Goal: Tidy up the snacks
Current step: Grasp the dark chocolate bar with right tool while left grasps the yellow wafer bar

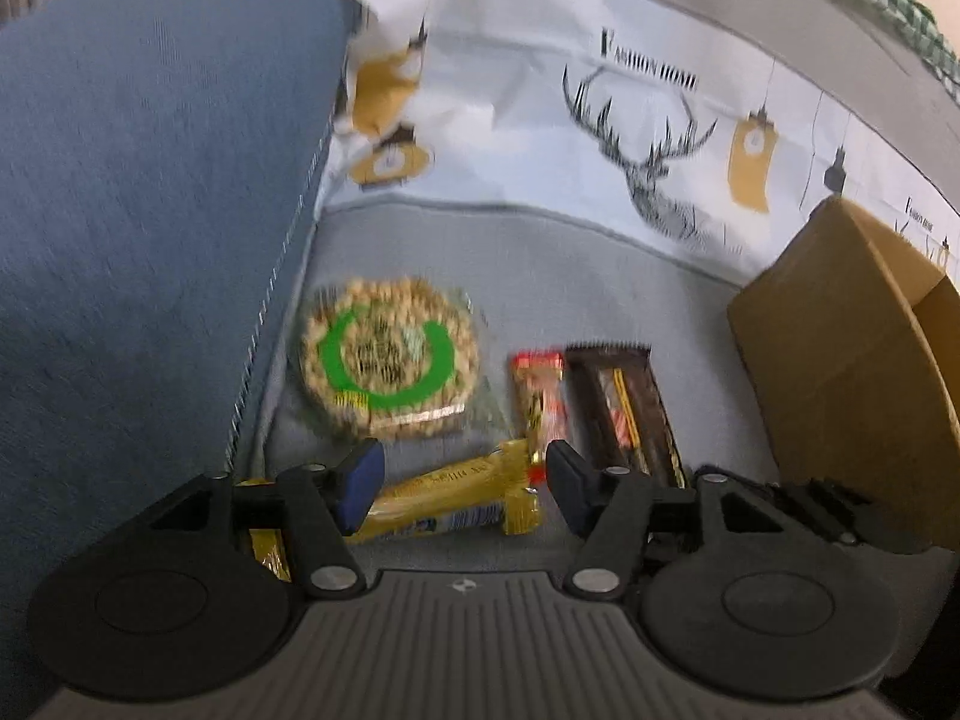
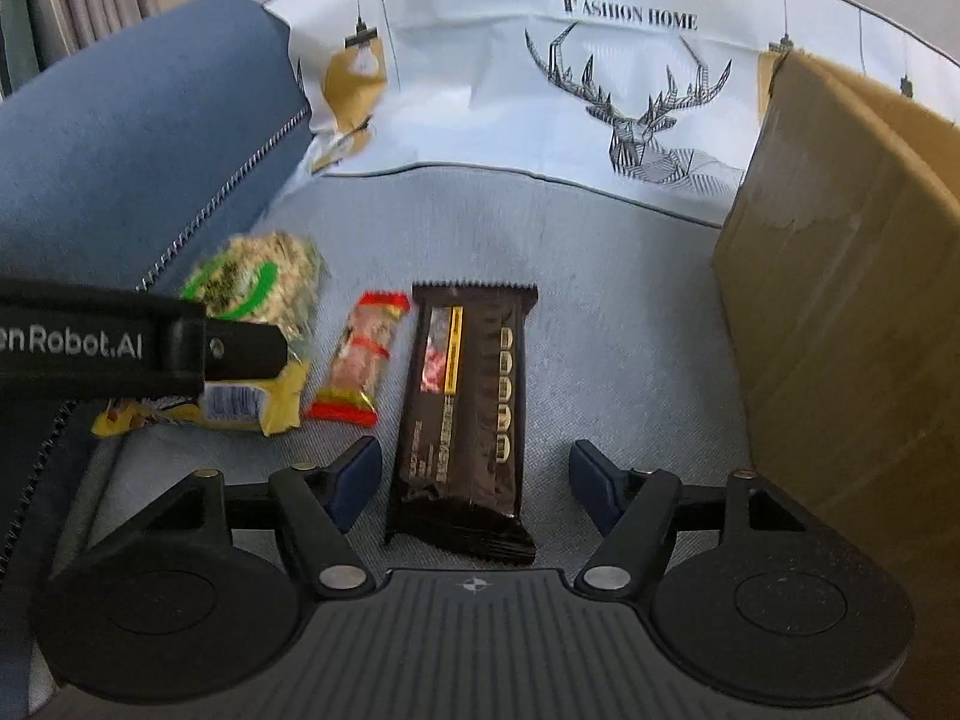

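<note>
Where the grey sofa seat (image 2: 600,312) meets the backrest cover, four snacks lie in a loose row:

Dark brown bar (image 2: 465,414): flat on the seat, long axis pointing away from the right wrist camera, near end between the two right fingers, touching neither.
Red-and-gold snack packet (image 2: 360,360): just left of the dark bar, slightly tilted, apart from it.
Yellow bar wrapper (image 1: 456,495): lying crosswise below the round pack; in the left wrist view it runs between the left fingers, and contact cannot be told.
Round cracker pack with green ring (image 1: 390,360): farthest left, beside the blue cushion (image 1: 150,210); blurred in both views.
Left gripper (image 1: 465,480): jaws spread wide over the yellow wrapper, holding nothing that can be seen; one black finger crosses the right wrist view over the yellow wrapper and the round pack.
Right gripper (image 2: 474,480): jaws spread wide, straddling the dark bar's near end, empty.
Cardboard box (image 2: 840,300): standing on the seat to the right, apart from the snacks.
Backrest cover (image 2: 540,96): white, deer print, "FASHION HOME" lettering.
</note>
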Demonstrator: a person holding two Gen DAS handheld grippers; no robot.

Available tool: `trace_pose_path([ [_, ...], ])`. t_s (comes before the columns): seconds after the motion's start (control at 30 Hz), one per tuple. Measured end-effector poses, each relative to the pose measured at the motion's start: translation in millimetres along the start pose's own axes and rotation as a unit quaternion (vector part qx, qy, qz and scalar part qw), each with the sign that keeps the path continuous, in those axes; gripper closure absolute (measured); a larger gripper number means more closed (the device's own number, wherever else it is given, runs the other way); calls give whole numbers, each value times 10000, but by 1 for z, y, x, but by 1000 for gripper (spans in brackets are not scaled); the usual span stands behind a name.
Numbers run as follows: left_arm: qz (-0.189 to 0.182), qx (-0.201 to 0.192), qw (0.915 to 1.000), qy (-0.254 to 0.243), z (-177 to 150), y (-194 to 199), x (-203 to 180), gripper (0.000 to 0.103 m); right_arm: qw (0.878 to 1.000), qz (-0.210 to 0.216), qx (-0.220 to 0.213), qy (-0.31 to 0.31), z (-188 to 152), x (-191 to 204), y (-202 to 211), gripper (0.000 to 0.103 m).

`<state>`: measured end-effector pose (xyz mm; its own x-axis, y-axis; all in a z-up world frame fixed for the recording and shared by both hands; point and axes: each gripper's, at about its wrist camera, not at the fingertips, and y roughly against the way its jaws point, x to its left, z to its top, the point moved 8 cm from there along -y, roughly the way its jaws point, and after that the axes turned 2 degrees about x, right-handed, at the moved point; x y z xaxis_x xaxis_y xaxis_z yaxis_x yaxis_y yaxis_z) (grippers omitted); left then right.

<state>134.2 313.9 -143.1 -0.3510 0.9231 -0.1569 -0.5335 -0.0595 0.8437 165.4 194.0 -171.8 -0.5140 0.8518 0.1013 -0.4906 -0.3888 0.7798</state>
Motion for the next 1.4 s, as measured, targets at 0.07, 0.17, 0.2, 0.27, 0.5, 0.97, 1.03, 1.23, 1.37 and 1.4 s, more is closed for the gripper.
trace_pose_path([
  [0.07, -63, 138, 9999, 40, -4, -3, 1, 38, 9998, -44, -55, 172, -1, 4, 3, 60],
  [0.17, -36, 277, 9996, -6, -9, -5, 0, 38, 9994, -12, -89, 335, -3, 5, 9, 62],
  [0.2, -38, 323, 9995, -23, -11, -6, 0, 38, 9994, -33, -66, 338, -5, 4, 11, 62],
  [0.27, -41, 451, 9990, -28, -16, -8, 1, 39, 9995, -100, 2, 283, -8, -1, 17, 62],
  [0.5, 74, 559, 9980, -272, -27, -4, -4, 78, 9994, 132, 304, 130, -28, -8, 51, 62],
  [0.97, -321, 864, 9947, 449, -71, 46, -18, 78, 9960, 594, 661, 94, -81, 4, 109, 62],
  [1.03, -257, 982, 9939, 426, -76, 44, -19, 78, 9959, 558, 677, 219, -83, 7, 107, 60],
  [1.23, -141, 1121, 9930, 348, -78, 37, -19, 77, 9938, 558, 867, 415, -88, 14, 96, 52],
  [1.37, -101, 1153, 9929, 283, -78, 34, -22, 77, 9944, 539, 858, 300, -86, 8, 90, 48],
  [1.4, -87, 1162, 9928, 267, -78, 33, -23, 76, 9943, 550, 875, 271, -86, 7, 89, 48],
])
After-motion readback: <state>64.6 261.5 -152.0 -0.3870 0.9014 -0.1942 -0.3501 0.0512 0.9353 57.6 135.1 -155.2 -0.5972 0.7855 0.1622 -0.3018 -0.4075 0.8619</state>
